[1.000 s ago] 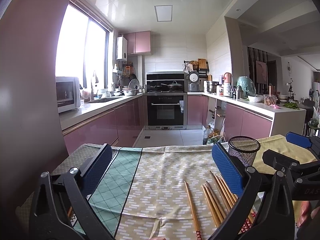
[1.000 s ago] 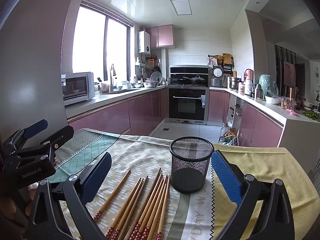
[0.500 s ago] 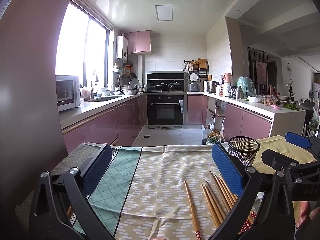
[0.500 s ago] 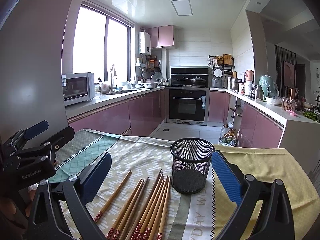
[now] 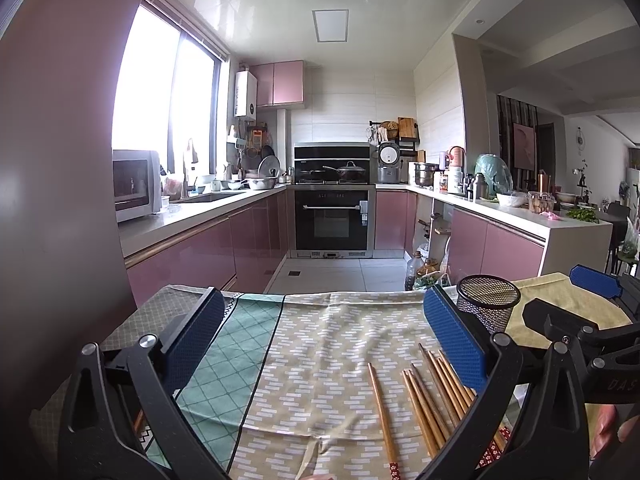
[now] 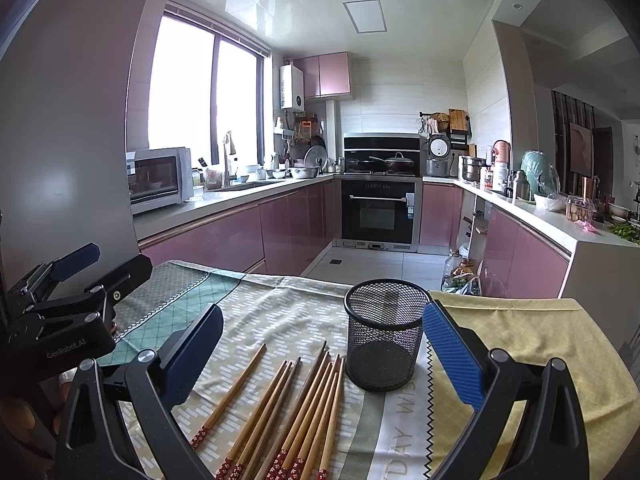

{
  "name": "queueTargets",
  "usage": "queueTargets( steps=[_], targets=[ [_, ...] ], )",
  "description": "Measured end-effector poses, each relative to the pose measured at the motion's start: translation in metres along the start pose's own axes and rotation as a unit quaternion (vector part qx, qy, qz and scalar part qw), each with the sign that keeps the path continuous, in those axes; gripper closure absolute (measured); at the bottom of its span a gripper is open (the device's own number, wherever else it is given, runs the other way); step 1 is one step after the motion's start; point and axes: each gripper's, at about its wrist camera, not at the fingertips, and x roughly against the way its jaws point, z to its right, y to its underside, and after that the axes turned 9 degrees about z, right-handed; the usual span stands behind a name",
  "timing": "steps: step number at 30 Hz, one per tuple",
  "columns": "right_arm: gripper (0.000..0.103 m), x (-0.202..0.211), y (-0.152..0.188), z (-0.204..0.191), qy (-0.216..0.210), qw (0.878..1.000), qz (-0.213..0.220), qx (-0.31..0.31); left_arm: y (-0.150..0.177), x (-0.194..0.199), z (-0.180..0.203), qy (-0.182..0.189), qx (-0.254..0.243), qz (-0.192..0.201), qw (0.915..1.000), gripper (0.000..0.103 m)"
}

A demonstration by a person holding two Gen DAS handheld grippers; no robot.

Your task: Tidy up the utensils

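Wooden chopsticks with red patterned ends (image 6: pixel 288 412) lay fanned on the bench cloth (image 6: pixel 280 312), just left of the black mesh cup (image 6: pixel 384 332). My right gripper (image 6: pixel 320 352) and left gripper (image 5: pixel 320 340) both gaped wide, holding nothing. Best bet: pinch one stick mid-shaft, tip it upright over the cup.

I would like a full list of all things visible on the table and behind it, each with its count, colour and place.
chopsticks: about eight, brown wood with red patterned ends, lying loose on the cloth left of the cup
mesh cup: one, black, upright on the cloth, empty
tablecloth: one, yellow, beige and green panels, covering the table
microwave: one, white, left counter
oven: one, black, far wall
cabinets: several, pink, under the counters
left gripper: one, black with blue pads, open above the cloth
right gripper: one, black with blue pads, open, empty
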Motion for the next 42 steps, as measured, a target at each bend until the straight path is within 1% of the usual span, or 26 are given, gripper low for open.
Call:
queueTargets(
  steps=[42],
  targets=[
    [0.006,-0.0009,-0.0007,0.0000,-0.004,1.000,0.000,-0.006,-0.0018,0.0011,0.0013,-0.002,0.004,-0.001,1.0000,0.004]
  ],
)
